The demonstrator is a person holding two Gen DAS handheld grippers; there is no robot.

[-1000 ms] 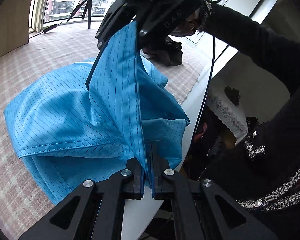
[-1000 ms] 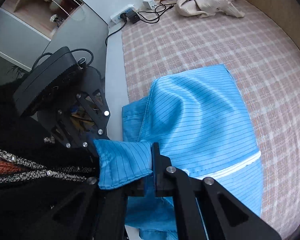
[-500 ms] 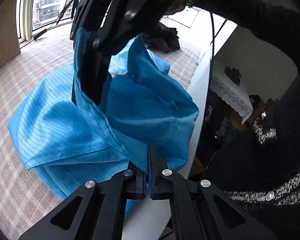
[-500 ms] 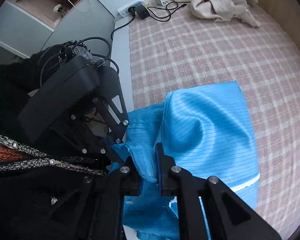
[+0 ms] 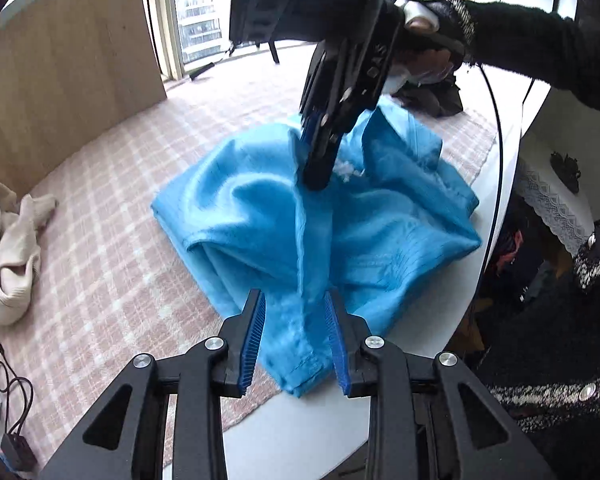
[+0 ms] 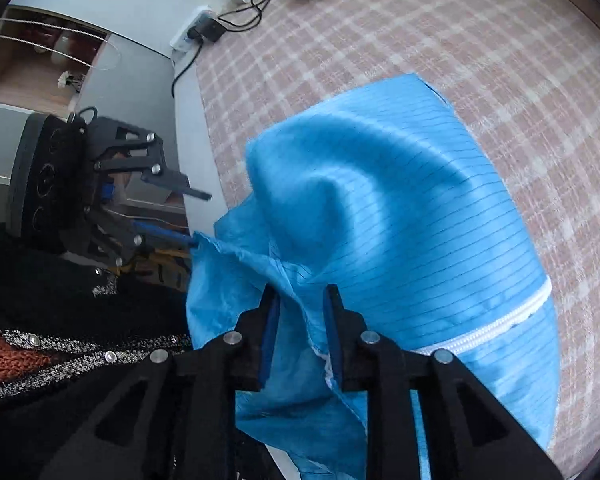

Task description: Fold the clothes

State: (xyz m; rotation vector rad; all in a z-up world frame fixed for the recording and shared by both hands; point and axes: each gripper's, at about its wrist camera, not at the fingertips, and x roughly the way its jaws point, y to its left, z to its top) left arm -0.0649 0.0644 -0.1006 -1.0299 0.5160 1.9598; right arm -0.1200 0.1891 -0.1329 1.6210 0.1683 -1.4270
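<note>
Releasing the garment (image 5: 284, 216), both my left gripper (image 5: 296, 336) and right gripper (image 6: 300, 328) have jaws opening, cloth hanging loose between them. It lies bunched ahead on the bed (image 5: 112, 208). I should withdraw cleanly, without snagging the hem.

Left claw (image 5: 295, 334) opening around blue garment (image 5: 268, 216) fold on checked cloth (image 5: 112, 208).

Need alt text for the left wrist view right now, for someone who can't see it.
The left gripper is opening, a fold of the blue garment loose between its pads. The garment lies bunched on a pink checked cloth; the right gripper reaches down into it from above.
</note>
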